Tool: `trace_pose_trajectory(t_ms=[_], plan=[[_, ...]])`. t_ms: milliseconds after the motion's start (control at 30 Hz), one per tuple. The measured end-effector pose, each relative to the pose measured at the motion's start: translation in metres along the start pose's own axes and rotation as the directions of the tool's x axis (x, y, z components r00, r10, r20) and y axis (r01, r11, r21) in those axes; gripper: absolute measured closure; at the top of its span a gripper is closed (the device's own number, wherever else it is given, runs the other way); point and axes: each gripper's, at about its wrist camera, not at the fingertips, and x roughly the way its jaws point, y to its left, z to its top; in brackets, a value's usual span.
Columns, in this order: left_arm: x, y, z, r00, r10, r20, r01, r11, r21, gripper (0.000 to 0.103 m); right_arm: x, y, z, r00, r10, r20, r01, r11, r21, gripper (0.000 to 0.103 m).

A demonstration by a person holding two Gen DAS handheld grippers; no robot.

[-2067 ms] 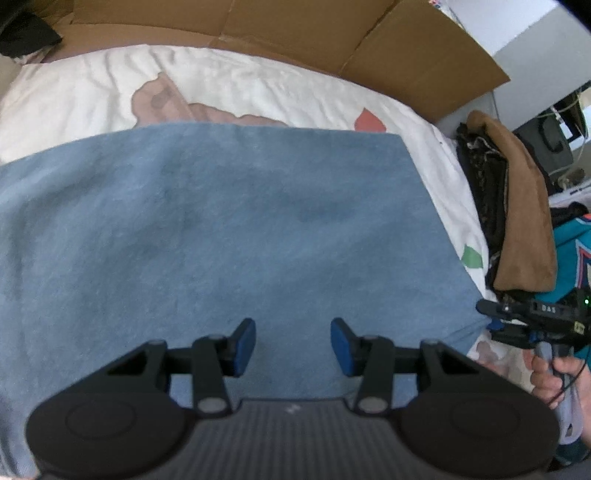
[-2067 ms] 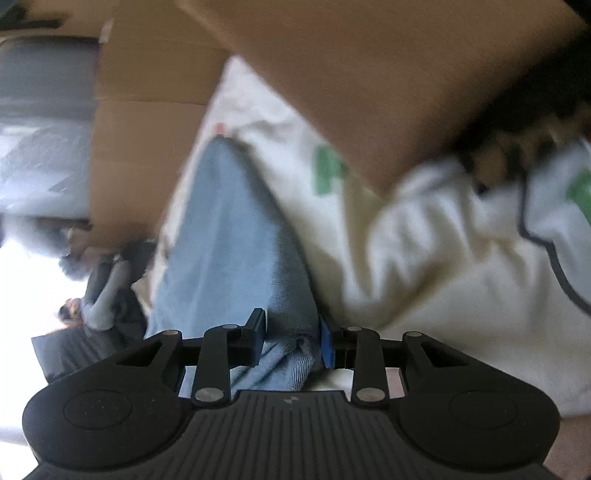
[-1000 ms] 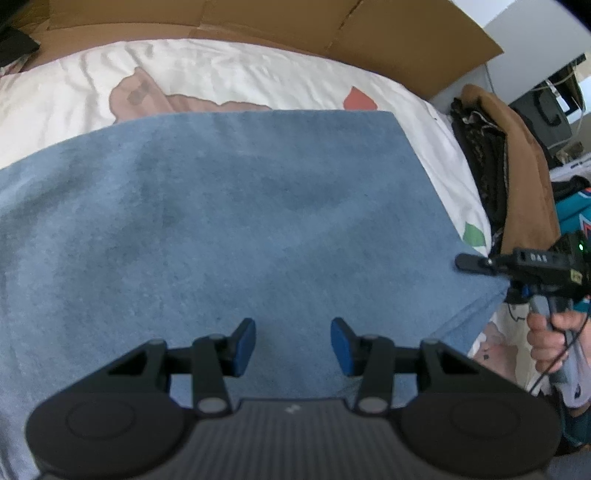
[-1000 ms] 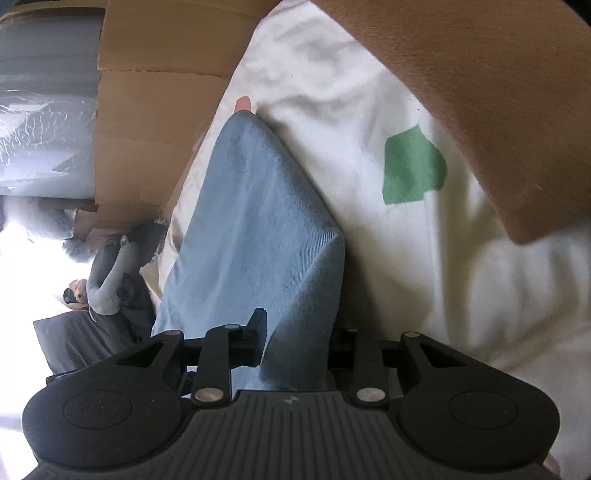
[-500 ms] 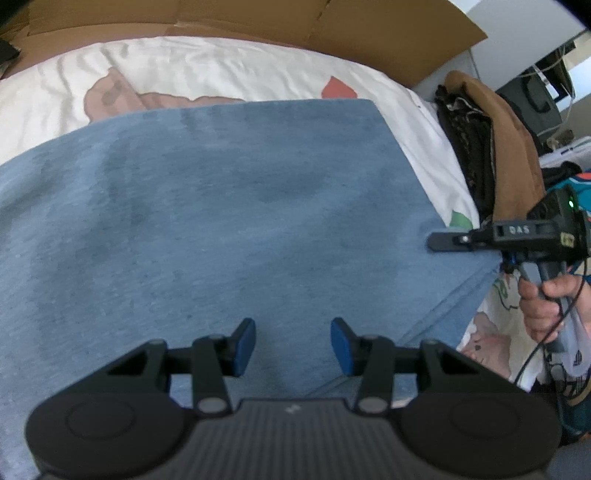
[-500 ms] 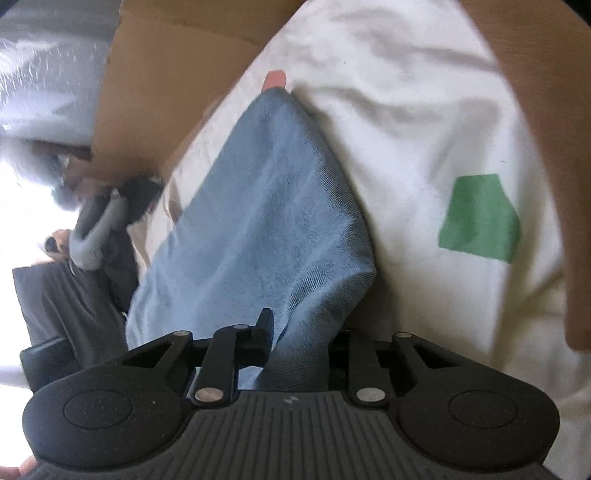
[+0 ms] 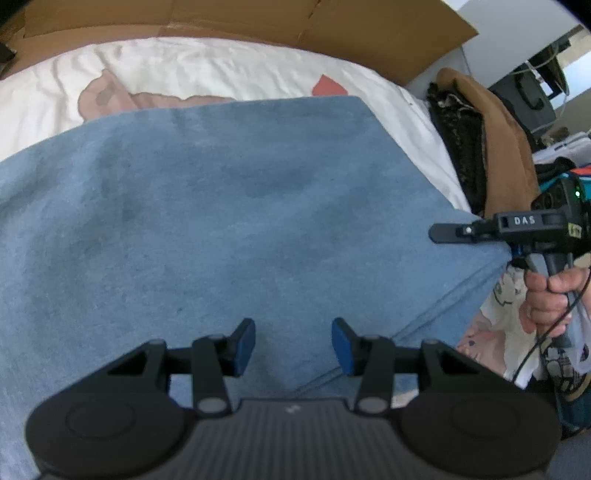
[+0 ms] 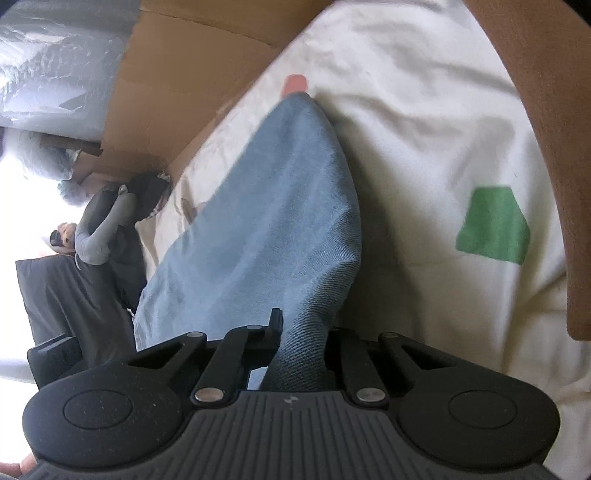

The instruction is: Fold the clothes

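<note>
A blue towel-like cloth (image 7: 240, 221) lies spread on the bed. My left gripper (image 7: 293, 343) hovers over its near part, jaws opening, with nothing between the blue pads. At the cloth's right corner, my right gripper (image 7: 443, 233) is held by a hand (image 7: 546, 295). In the right wrist view my right gripper (image 8: 304, 325) is shut on that corner of the blue cloth (image 8: 266, 221). The corner is raised off the sheet and the fabric hides the right fingertip.
The bed has a white sheet (image 7: 221, 66) printed with coloured shapes (image 8: 495, 229). Cardboard (image 7: 258, 18) lines the far side. A brown garment (image 7: 491, 140) over dark clothes lies at the right edge. A dark pile of clothes (image 8: 110, 221) sits beyond the far left end.
The right gripper's jaws have closed onto the cloth's corner and lifted it a little, raising a fold along the right edge. The left gripper has stayed over the cloth.
</note>
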Motion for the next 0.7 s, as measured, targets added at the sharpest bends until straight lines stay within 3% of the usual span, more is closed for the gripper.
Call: trace_pose_trajectory(t_ms=[467, 600, 700], plan=[[0.023, 0.0, -0.015, 0.995, 0.053, -0.081, -0.054, 0.999, -0.001, 0.052, -0.01, 0.035, -0.004, 0.999, -0.031, 0.043, 0.034, 0.997, -0.073, 0.096], [0.01, 0.0, -0.01, 0.998, 0.035, -0.052, -0.036, 0.999, -0.011, 0.053, -0.012, 0.03, -0.004, 0.998, -0.029, 0.05, 0.032, 0.998, -0.051, 0.096], [0.007, 0.002, -0.003, 0.998, 0.067, -0.022, -0.067, 0.998, -0.021, 0.053, -0.011, 0.029, -0.006, 0.998, -0.031, 0.051, 0.034, 0.998, -0.045, 0.096]])
